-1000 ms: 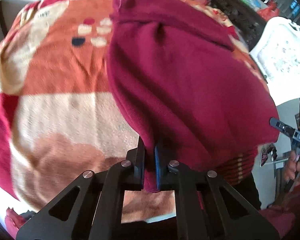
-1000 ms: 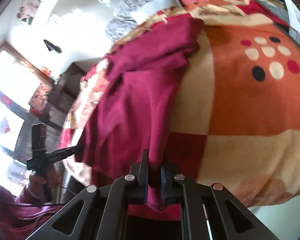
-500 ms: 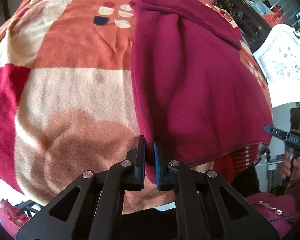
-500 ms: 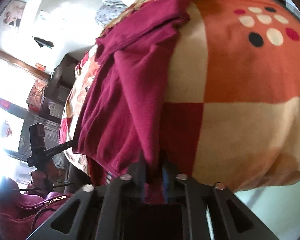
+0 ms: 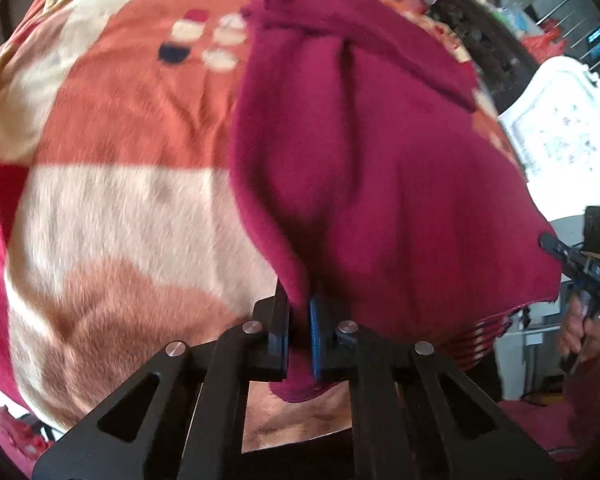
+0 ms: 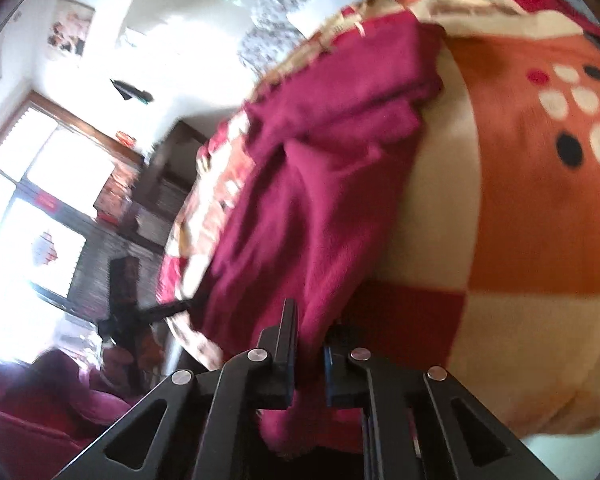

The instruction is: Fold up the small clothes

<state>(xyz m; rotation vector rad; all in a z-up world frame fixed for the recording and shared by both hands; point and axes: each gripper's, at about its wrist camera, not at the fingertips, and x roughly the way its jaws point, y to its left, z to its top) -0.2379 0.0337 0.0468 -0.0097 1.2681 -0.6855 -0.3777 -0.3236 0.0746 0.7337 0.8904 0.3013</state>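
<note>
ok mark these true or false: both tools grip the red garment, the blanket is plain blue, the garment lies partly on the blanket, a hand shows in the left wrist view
1. Both tools grip the red garment. True: left tool and right tool are each shut on its near edge.
2. The blanket is plain blue. False: it is orange, cream and red, with dots.
3. The garment lies partly on the blanket. True.
4. A hand shows in the left wrist view. True, at the right edge.
5. The garment is folded into a neat square. False: it is spread out and rumpled.

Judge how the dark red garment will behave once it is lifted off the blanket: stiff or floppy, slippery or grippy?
The garment is probably floppy: it folds and sags between the left gripper and right gripper. Its fleecy nap suggests that it grips rather than slips. It likely drags on the fuzzy blanket.
</note>
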